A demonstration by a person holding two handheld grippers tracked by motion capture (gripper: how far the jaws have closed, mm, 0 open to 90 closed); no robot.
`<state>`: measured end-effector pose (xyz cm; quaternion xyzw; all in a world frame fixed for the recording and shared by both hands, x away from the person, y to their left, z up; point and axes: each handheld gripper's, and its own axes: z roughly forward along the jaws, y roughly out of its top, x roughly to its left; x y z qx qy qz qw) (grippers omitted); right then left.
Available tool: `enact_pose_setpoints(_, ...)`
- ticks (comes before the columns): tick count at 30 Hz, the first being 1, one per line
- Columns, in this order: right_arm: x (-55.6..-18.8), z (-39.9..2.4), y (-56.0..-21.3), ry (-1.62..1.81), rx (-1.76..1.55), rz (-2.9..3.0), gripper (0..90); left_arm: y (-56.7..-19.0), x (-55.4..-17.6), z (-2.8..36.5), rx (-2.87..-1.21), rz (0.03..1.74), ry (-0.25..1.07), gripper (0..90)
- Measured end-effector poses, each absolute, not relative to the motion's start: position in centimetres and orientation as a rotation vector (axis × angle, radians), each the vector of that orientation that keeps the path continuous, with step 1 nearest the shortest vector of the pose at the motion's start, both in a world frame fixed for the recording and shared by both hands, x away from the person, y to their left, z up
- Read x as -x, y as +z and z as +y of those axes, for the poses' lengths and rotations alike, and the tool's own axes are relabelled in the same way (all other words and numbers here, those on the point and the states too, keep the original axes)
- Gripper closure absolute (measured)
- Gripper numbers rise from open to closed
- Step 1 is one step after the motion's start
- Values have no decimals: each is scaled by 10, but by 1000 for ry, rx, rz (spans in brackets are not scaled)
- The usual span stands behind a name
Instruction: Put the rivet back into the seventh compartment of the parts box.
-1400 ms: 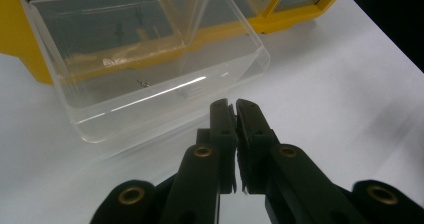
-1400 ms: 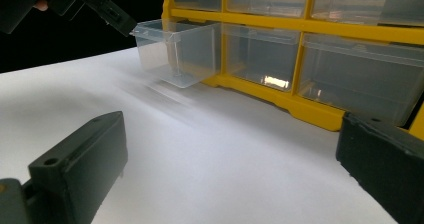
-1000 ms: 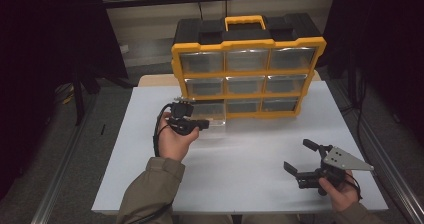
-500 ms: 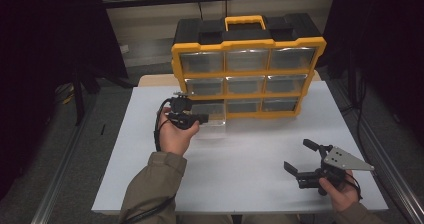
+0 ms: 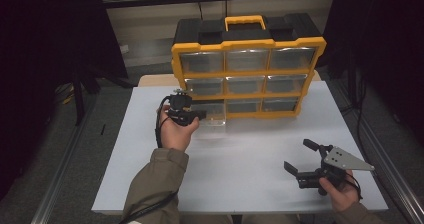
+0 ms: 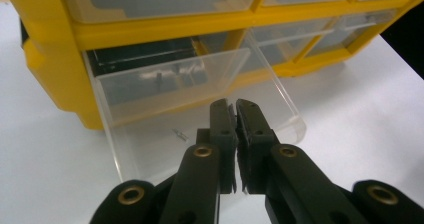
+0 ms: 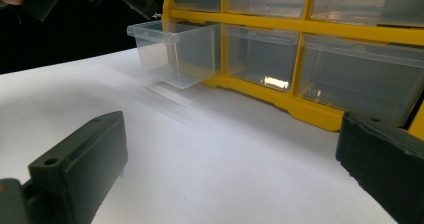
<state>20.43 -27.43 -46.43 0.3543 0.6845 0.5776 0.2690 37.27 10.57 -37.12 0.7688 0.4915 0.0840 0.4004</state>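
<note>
The clear drawer (image 6: pixel 200 104) juts toward the person from the organizer's (image 5: pixel 247 59) bottom-left slot; the left claw (image 6: pixel 236 106) hovers pinched shut above its front rim, the wide-open right claw (image 5: pixel 300 156) far off.

No text, label, brand, number or sign can be read in any of the views. The yellow and black plastic organizer case with clear drawers (image 5: pixel 248 66), which stands beyond the left hand-held gripper (image 6: pixel 235 106), has plain frames and plain drawer fronts without any writing. The clear plastic drawer pulled out (image 6: pixel 200 109) just in front of that hand-held gripper carries no marking. The white bench (image 5: pixel 240 154) under both hand-held grippers is blank. The grey three-cornered plate (image 5: pixel 345 159) on the right hand-held gripper (image 5: pixel 305 159) shows only small holes, no letters.
</note>
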Motion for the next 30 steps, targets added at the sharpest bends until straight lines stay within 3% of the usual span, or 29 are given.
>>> enact_pose_setpoints(28,-204,-275,-464,1560,-953,1844,2,-387,-385,99,-1950,1246,273,861)
enact_pose_setpoints(30,-204,-274,-464,1560,-956,1846,2,-388,-385,99,-1946,1240,281,829)
